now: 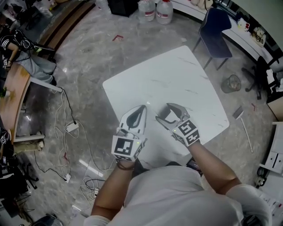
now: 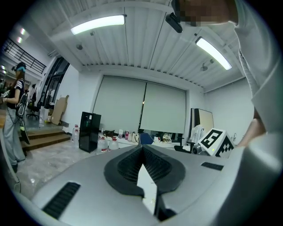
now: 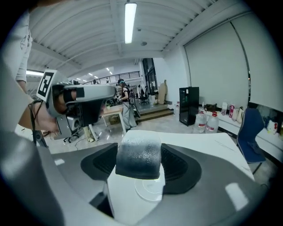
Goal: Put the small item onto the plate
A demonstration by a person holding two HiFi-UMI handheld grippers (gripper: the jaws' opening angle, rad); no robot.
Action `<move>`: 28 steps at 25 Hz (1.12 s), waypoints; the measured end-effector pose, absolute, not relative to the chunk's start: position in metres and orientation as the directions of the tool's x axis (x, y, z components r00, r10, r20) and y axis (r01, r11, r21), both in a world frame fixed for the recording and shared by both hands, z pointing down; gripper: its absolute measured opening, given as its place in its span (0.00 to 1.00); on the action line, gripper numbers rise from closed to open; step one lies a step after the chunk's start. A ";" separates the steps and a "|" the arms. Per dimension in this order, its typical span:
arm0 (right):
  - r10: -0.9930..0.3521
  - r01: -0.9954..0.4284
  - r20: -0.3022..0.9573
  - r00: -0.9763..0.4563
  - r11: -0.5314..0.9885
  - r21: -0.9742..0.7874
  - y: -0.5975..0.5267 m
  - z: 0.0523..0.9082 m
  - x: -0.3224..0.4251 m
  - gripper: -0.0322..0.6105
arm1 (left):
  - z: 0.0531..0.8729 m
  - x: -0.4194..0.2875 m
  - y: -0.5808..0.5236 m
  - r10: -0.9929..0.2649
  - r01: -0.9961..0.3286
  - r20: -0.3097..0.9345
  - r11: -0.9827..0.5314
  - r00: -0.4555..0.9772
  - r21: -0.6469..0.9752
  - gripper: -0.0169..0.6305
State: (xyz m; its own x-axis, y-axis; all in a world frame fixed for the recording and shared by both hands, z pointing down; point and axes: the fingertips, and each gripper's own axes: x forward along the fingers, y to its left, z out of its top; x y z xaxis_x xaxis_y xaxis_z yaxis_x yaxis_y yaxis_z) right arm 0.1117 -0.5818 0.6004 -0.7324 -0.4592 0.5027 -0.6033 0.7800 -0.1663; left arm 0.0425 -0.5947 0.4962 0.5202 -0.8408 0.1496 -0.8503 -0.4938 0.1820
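- Small item, a dark grey block with a frosted, speckled face, is sitting between the jaws of the right gripper, at the centre of the right gripper view.
- Right jaws are standing partly open, spread to the block's width and pressing on its two sides.
- Clear plate, round and see-through, is lying on the white table just under the block at lower centre of that view; the block is covering the plate's upper rim. Cannot tell whether the two are touching.
- Left gripper is hovering just left of the right one, lower centre of the head view. Its jaws are meeting at the tips, leaving only a thin wedge of tabletop showing behind them; nothing is held between them.
- Both grippers are working over the table's near edge.
- A blue chair is standing off the table's far corner, upper right.
- Large water bottles are standing on the floor at top centre.
- A wire bin is standing at right of the table.
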 end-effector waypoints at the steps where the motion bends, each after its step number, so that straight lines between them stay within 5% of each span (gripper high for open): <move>1: -0.456 -0.608 0.517 -0.724 0.777 -0.166 -0.587 0.611 0.110 0.51 | 0.501 0.041 -0.599 -0.838 -0.848 0.154 -0.496 0.524 0.188 0.04; 16: -0.344 -0.621 0.740 -0.578 0.774 -0.125 -0.628 0.772 0.100 0.51 | 0.585 0.025 -0.634 -0.794 -0.819 0.228 -0.504 0.564 0.274 0.04; 28: -0.294 -0.590 0.818 -0.494 0.804 -0.067 -0.625 0.822 0.100 0.51 | 0.621 0.019 -0.639 -0.778 -0.816 0.267 -0.491 0.569 0.306 0.04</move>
